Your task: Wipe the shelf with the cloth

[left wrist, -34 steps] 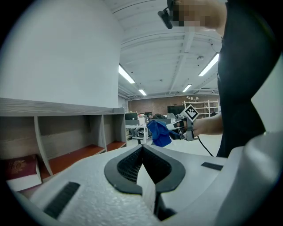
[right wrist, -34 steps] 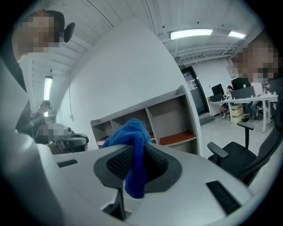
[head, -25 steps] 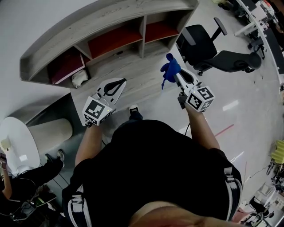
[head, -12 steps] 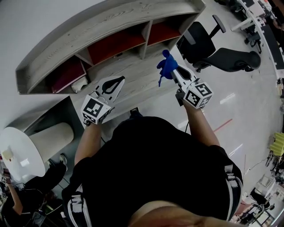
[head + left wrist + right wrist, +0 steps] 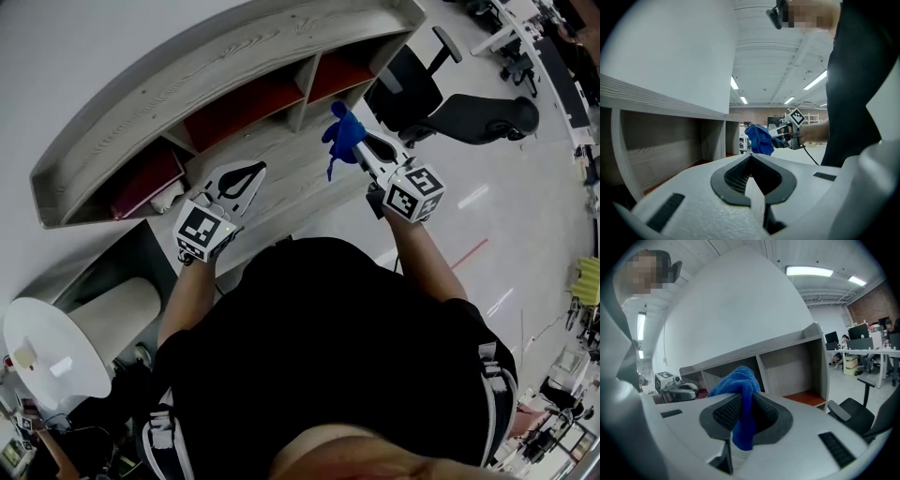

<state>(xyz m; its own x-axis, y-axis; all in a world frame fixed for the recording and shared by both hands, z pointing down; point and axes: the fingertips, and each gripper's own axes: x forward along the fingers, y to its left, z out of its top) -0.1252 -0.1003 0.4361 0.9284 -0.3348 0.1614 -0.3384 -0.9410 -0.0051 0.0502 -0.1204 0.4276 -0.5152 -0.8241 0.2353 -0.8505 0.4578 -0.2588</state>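
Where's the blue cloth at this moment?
Head view, upper centre-right: the blue cloth is pinched in the right claw, held up by the shelf's right-hand compartments.

The shelf [image 5: 225, 70] looks like pale grey wood, its grain plain and matt along the top board and the uprights. The bottoms of its compartments are a flat red, perhaps paint or laminate; the views are too coarse to tell which. The cloth [image 5: 737, 379] is blue, soft and nappy, like terry or microfibre, and matt all over. The left gripper [image 5: 751, 157] and the right gripper [image 5: 742, 400] have white plastic shells with a fine pebbled, matt surface. The inner faces of their jaws are black, ribbed and rubbery-looking. The floor [image 5: 469, 220] is pale, smooth and glossy, with bright patches of reflected light.
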